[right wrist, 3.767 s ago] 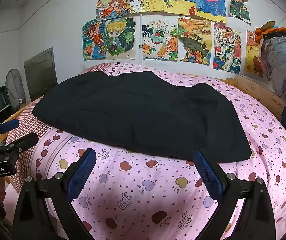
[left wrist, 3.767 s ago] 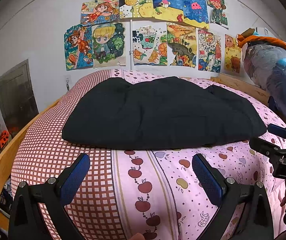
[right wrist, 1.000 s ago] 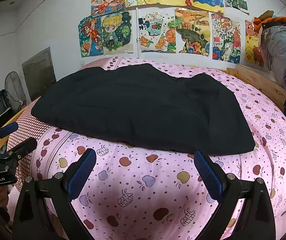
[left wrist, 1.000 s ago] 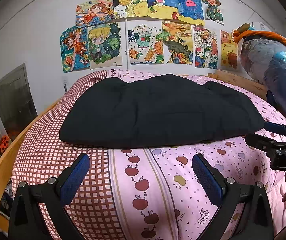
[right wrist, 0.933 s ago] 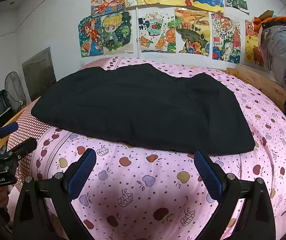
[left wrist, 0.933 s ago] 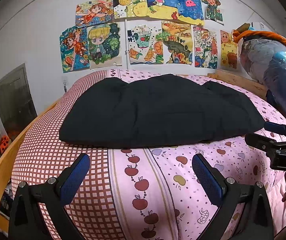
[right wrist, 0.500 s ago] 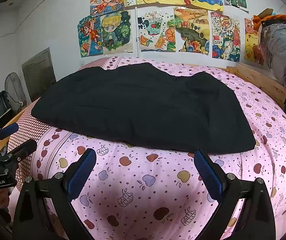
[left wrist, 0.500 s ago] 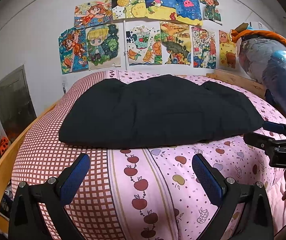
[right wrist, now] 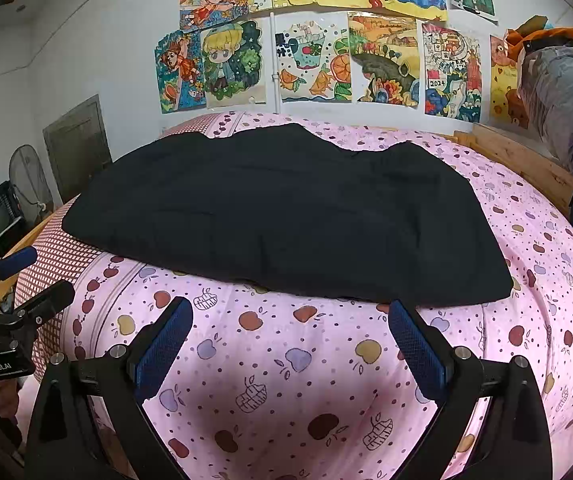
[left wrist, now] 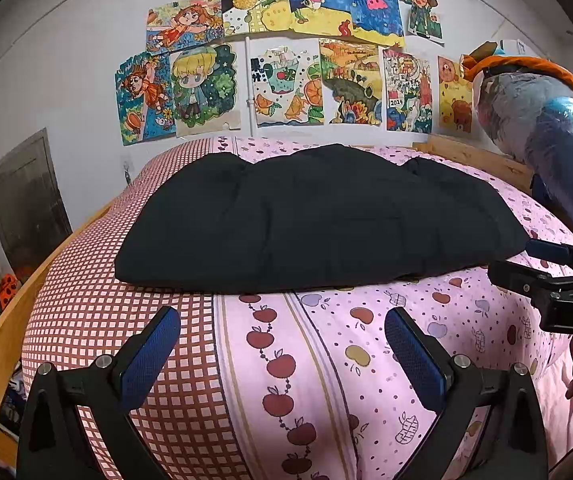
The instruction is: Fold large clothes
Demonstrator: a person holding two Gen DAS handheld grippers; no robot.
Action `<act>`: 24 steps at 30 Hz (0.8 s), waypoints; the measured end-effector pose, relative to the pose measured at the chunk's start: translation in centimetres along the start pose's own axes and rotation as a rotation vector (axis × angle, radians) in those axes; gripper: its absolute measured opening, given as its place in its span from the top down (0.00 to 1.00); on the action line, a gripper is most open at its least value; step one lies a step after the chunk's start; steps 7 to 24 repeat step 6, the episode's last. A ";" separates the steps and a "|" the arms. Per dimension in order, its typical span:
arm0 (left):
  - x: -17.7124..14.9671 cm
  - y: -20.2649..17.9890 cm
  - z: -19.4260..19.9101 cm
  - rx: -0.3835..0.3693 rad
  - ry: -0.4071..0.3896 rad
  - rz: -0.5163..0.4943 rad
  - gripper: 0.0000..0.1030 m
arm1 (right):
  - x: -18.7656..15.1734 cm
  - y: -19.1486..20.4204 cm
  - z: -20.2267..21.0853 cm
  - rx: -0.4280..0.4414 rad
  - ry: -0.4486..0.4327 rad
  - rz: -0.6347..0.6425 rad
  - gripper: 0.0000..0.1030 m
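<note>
We look from both wrists across the bed point(left wrist: 134, 320) toward the drawings point(right wrist: 310, 60) on the wall, low and near its front edge; both views share the black garment point(left wrist: 310, 220), each catching the other claw.

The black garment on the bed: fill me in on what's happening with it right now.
A person holds a two-finger gripper in each hand, both aimed at a black garment lying spread flat on a bed with a pink apple-print cover. Neither gripper touches the cloth: the left gripper and the right gripper hover open over the near edge of the bed, short of the garment's near hem. No fold from this position is started yet.
</note>
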State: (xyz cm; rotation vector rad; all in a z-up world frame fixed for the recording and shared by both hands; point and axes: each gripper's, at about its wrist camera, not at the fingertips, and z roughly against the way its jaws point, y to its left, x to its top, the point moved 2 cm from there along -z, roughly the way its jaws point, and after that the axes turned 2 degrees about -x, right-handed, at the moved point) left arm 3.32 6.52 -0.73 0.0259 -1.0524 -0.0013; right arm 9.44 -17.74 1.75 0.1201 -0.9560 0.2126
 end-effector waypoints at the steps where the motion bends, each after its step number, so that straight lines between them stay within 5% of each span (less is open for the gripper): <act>1: 0.0 0.0 0.0 -0.001 0.002 0.000 0.00 | 0.0 0.0 0.0 0.000 0.001 0.000 0.07; 24: 0.0 -0.1 -0.2 -0.001 0.009 -0.001 0.00 | -0.1 -0.1 -0.1 0.002 0.002 0.000 0.07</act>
